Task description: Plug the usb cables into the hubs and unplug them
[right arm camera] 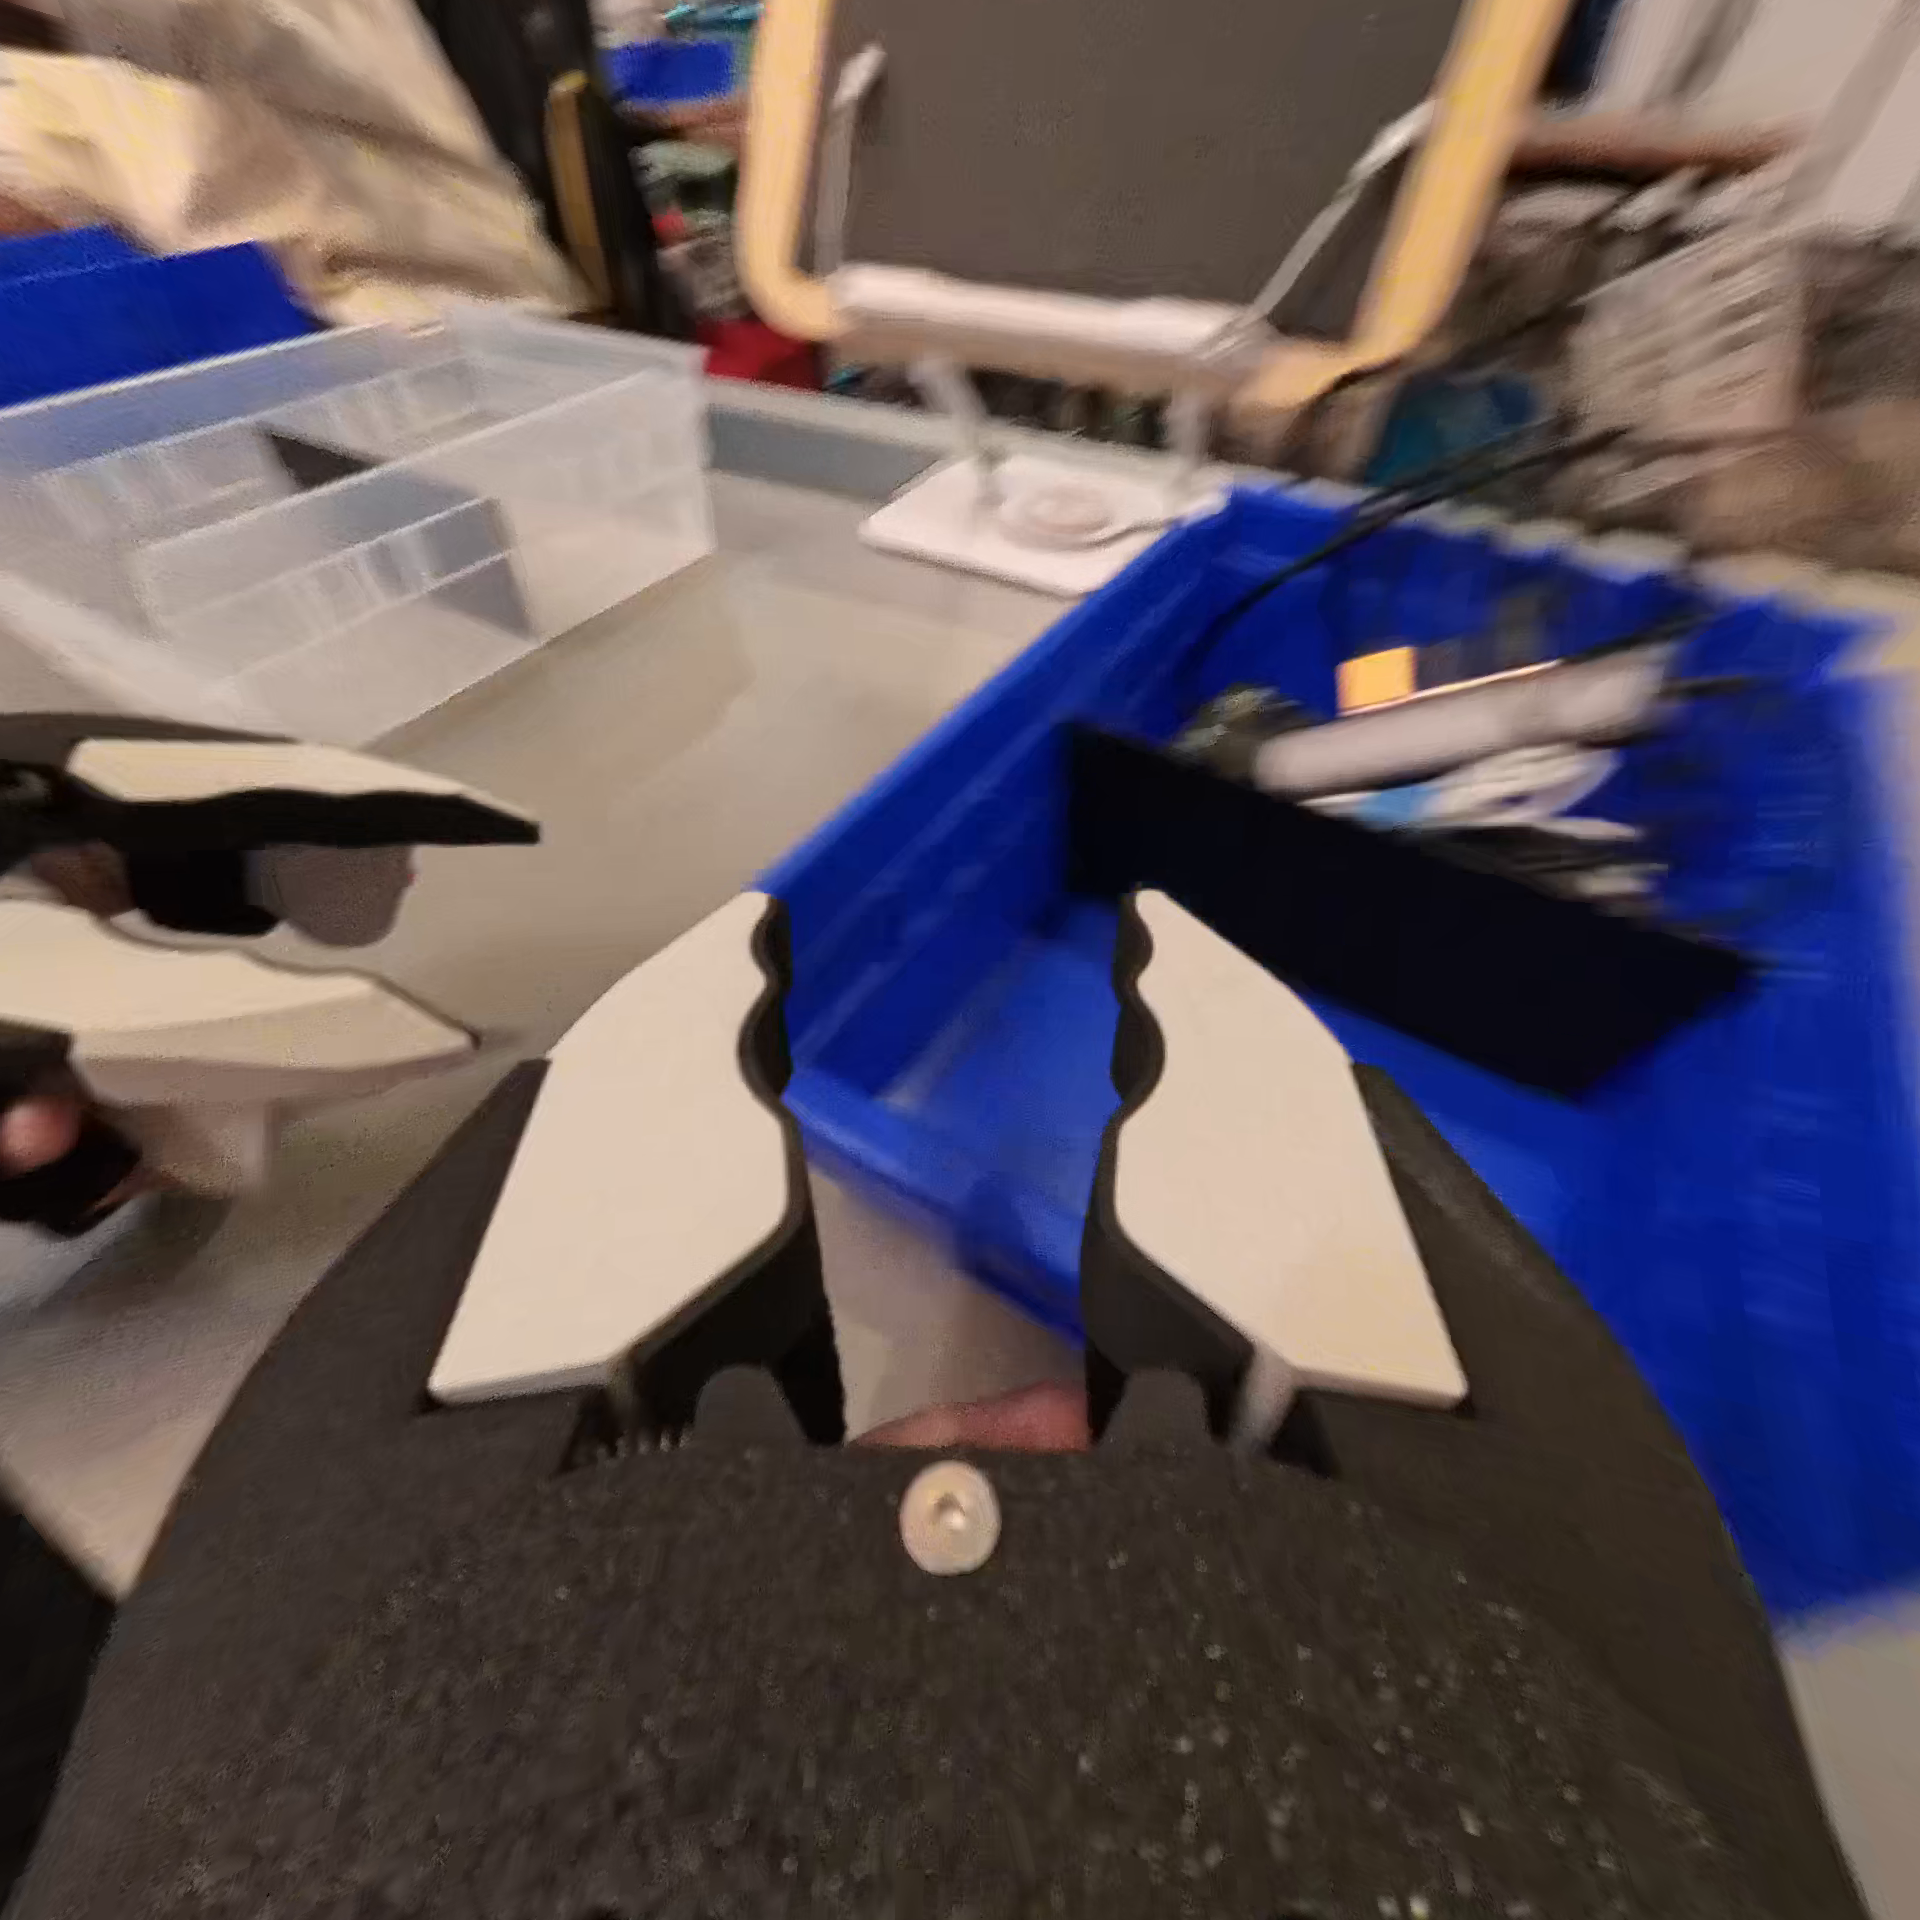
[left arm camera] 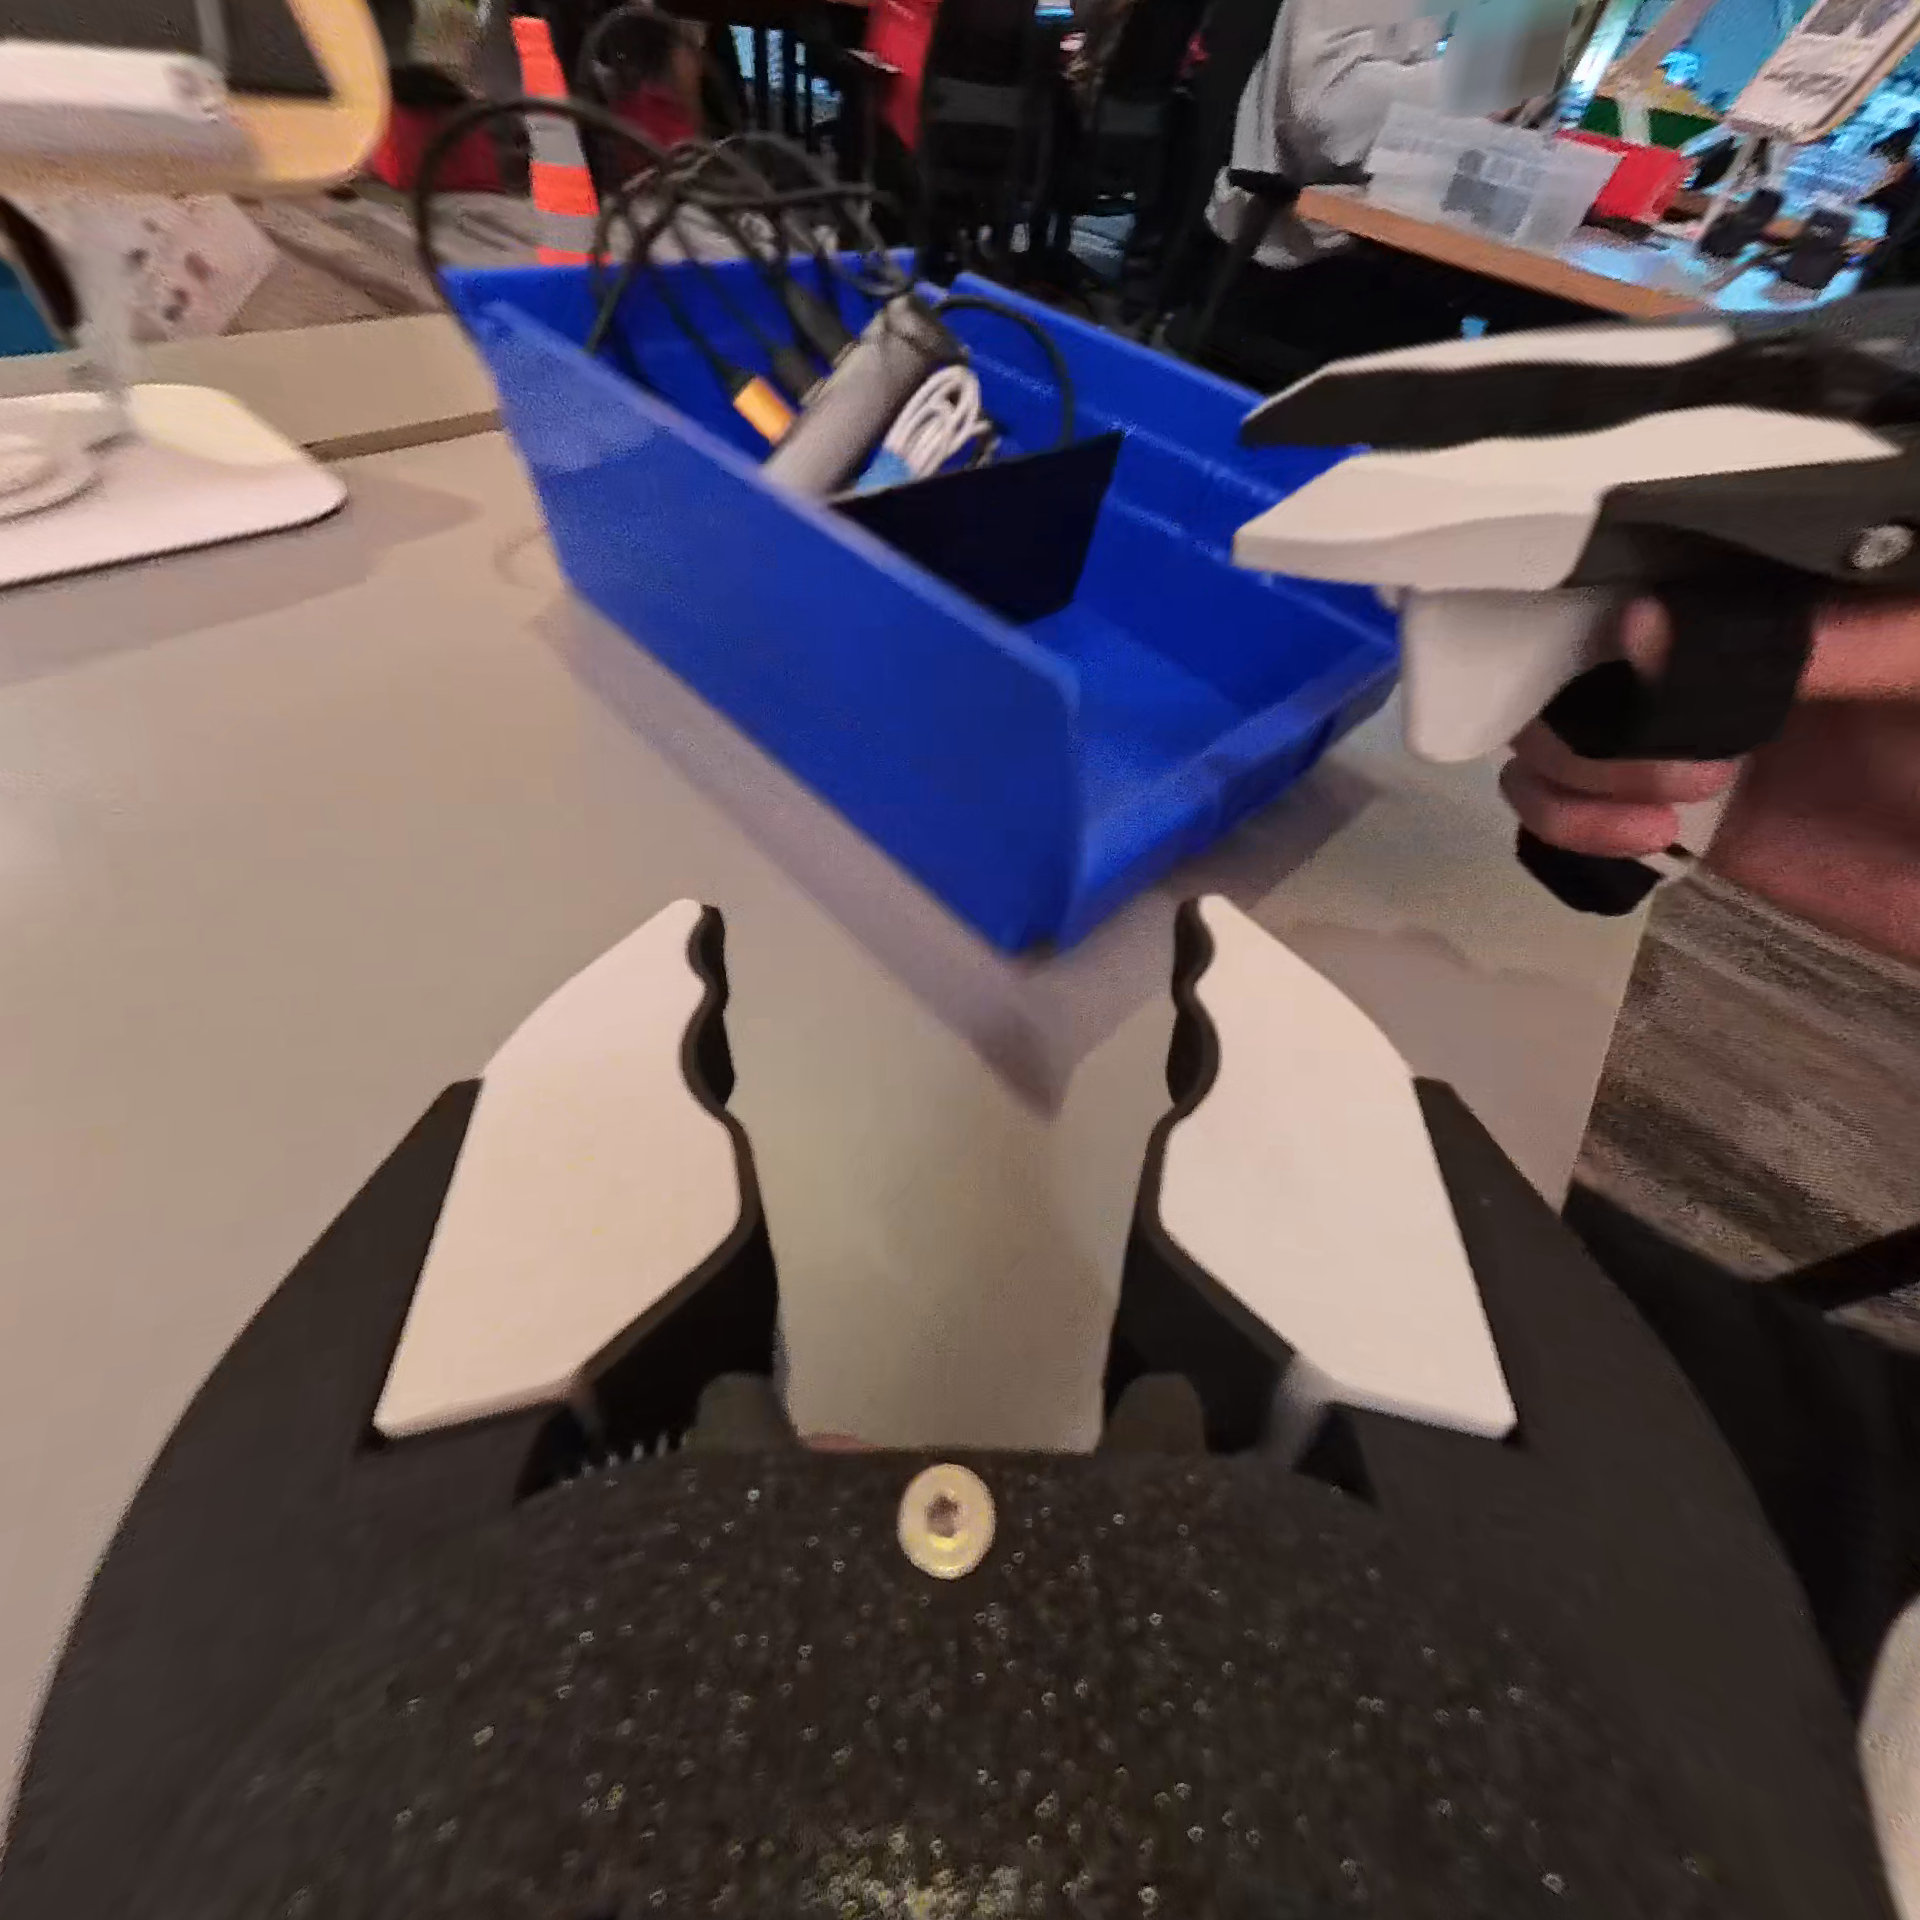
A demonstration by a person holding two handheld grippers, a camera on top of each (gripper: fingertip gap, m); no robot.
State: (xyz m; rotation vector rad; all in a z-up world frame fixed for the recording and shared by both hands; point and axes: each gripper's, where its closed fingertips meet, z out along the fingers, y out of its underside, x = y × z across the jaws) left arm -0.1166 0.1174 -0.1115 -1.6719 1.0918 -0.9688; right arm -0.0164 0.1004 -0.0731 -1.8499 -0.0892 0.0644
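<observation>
Both black-and-white two-finger grippers, left (left arm camera: 945, 914) and right (right arm camera: 951, 904), gape empty near the blue plastic bin (left arm camera: 831, 665), where black and white usb cables (left arm camera: 935, 416) lie behind its dark divider (left arm camera: 997, 530)

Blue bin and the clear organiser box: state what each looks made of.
Blue bin: looks like moulded hard plastic, opaque, smooth with a slight sheen; thin straight walls and a dark slot-in divider. Clear organiser box: seemingly translucent, frosted plastic; its inner partitions show through the walls. Blur leaves the finer finish open.
</observation>
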